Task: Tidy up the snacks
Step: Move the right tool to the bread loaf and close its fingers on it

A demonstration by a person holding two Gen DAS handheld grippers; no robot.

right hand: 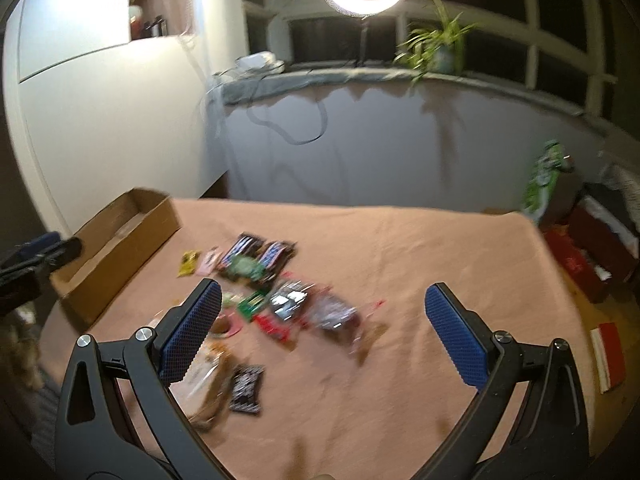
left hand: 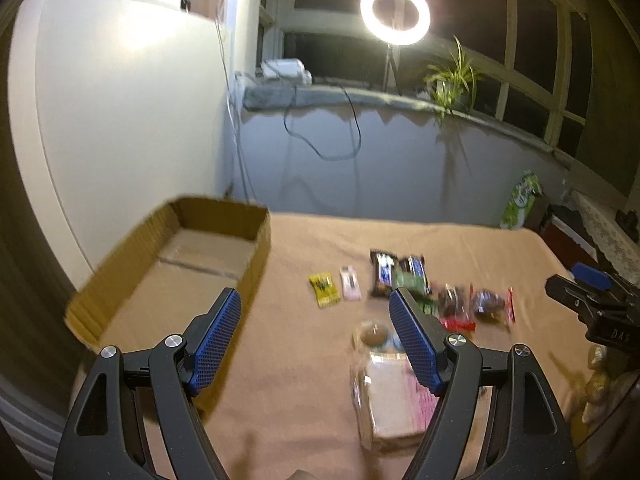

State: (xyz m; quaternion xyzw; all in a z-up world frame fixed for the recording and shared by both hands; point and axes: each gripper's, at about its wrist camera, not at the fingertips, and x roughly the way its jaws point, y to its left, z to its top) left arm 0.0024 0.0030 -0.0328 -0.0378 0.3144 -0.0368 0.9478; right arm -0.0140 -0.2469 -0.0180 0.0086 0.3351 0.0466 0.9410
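An open, empty cardboard box (left hand: 176, 272) sits at the table's left; it also shows in the right wrist view (right hand: 120, 240). Several wrapped snacks lie on the tan cloth: a yellow packet (left hand: 323, 289), a pink packet (left hand: 349, 289), dark bars (left hand: 385, 273), a clear bag (left hand: 390, 392). The right wrist view shows the same pile (right hand: 280, 292) and a black packet (right hand: 247, 389). My left gripper (left hand: 316, 300) is open and empty above the cloth between the box and the snacks. My right gripper (right hand: 322, 294) is open and empty above the pile; it also shows at the left wrist view's right edge (left hand: 592, 296).
A ring light (left hand: 395, 7) and a potted plant (left hand: 454, 76) stand on the window ledge behind the table. A green bag (left hand: 520, 200) and red boxes (right hand: 576, 264) lie off the table's right side. A wall is close on the left.
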